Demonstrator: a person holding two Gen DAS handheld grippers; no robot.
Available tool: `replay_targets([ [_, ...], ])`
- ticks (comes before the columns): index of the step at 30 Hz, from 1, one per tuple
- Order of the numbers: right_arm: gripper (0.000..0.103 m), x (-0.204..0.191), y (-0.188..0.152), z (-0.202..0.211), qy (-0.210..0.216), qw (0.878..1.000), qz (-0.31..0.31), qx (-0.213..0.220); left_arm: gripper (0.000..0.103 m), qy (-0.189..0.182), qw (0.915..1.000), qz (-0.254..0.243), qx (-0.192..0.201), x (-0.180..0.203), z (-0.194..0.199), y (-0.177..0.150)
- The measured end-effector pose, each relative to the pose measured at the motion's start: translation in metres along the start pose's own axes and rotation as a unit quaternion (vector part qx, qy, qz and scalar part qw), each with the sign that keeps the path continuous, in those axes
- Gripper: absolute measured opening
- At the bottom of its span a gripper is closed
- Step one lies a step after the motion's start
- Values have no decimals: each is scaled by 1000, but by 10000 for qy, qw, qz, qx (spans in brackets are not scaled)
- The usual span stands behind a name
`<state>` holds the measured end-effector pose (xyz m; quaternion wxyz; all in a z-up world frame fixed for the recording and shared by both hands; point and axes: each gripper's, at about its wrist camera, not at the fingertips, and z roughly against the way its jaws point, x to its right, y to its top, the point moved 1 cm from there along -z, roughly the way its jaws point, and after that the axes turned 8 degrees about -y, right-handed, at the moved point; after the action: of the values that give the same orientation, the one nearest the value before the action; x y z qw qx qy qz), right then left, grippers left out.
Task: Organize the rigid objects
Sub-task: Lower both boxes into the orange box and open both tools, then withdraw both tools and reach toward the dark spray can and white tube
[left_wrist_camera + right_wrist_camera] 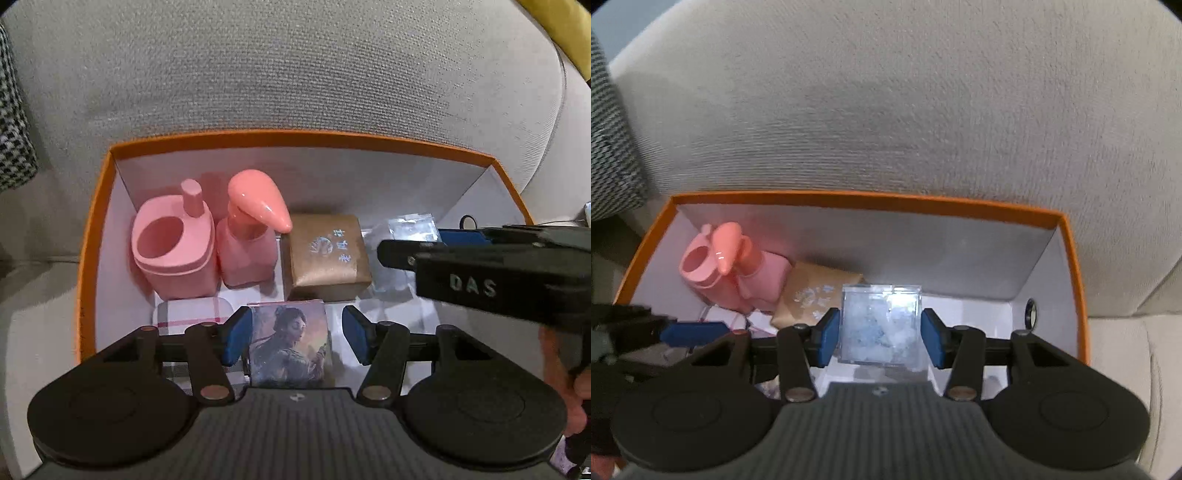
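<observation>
An orange box (94, 236) with a white inside sits on a grey sofa. It holds a pink holder (173, 251), a pink pump bottle (251, 236), a gold case (327, 254) and a plaid tin (188, 314). A box with a painted figure (288, 343) stands between the pads of my left gripper (295, 339). The left pad is at its edge and the right pad is clear of it, so this gripper is open. My right gripper (880, 339) is shut on a clear plastic box (881, 325), low inside the orange box (1071, 258) beside the gold case (812, 295).
The sofa backrest (295, 74) rises close behind the orange box. A houndstooth cushion (14, 129) lies at the left and something yellow (565, 33) at the top right. The right gripper's body (480, 284) reaches in from the right. A left gripper finger (692, 332) shows at the left.
</observation>
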<state>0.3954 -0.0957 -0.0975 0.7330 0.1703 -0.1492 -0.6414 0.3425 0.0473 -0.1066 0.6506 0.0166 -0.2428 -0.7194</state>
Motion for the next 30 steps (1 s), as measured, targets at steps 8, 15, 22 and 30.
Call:
replay_targets([
  [8, 49, 1, 5, -11, 194, 9993, -316, -83, 62, 36, 9999, 105, -15, 11, -13, 7],
  [15, 52, 1, 5, -25, 372, 9984, -396, -181, 62, 119, 9999, 40, -28, 10, -15, 7],
  [22, 49, 15, 5, -21, 531, 9973, -459, -228, 62, 162, 9998, 83, -51, 8, -22, 8],
  [30, 21, 35, -8, -16, 589, 9957, -690, -204, 62, 201, 9997, 119, 18, 4, -10, 6],
])
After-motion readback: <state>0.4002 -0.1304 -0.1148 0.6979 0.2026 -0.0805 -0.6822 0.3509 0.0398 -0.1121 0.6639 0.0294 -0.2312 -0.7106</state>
